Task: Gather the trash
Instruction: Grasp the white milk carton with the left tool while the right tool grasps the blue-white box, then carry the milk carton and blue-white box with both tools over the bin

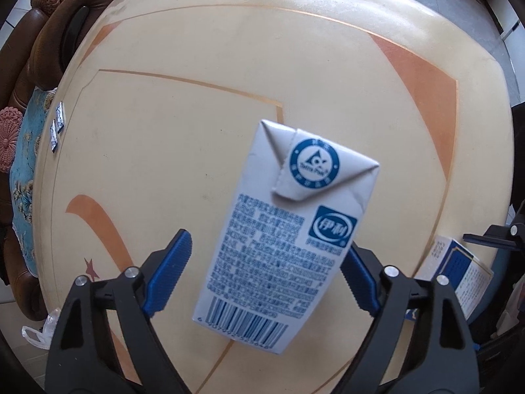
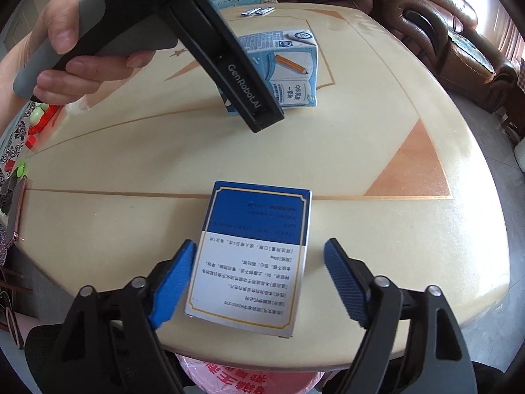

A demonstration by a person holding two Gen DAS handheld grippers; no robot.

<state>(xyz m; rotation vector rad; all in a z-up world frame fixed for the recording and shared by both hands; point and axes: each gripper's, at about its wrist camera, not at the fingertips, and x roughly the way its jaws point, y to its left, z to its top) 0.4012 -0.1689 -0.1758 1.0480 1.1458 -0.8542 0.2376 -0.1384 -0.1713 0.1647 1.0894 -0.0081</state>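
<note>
A white and blue milk carton [image 1: 279,239] stands on the cream table [image 1: 197,65]. My left gripper [image 1: 267,239] straddles it from above. Its right pad [image 1: 357,282] is at the carton's edge, while a gap shows at the left pad [image 1: 170,272], so it is open. The right wrist view shows the same carton [image 2: 288,65] behind the left tool, held by a hand [image 2: 65,49]. A blue and white medicine box [image 2: 252,256] lies flat near the table's front edge. My right gripper [image 2: 261,242] is open around it, left pad close, right pad clearly apart. The box [image 1: 456,269] also appears in the left wrist view.
Small foil sachets [image 1: 57,124] [image 2: 257,11] lie at the table's far edge. A brown leather sofa [image 2: 443,16] with a blue patterned cloth [image 1: 23,164] borders the table. A pink plastic bag [image 2: 249,374] hangs below the front edge. A white plastic bag [image 1: 39,331] lies on the floor.
</note>
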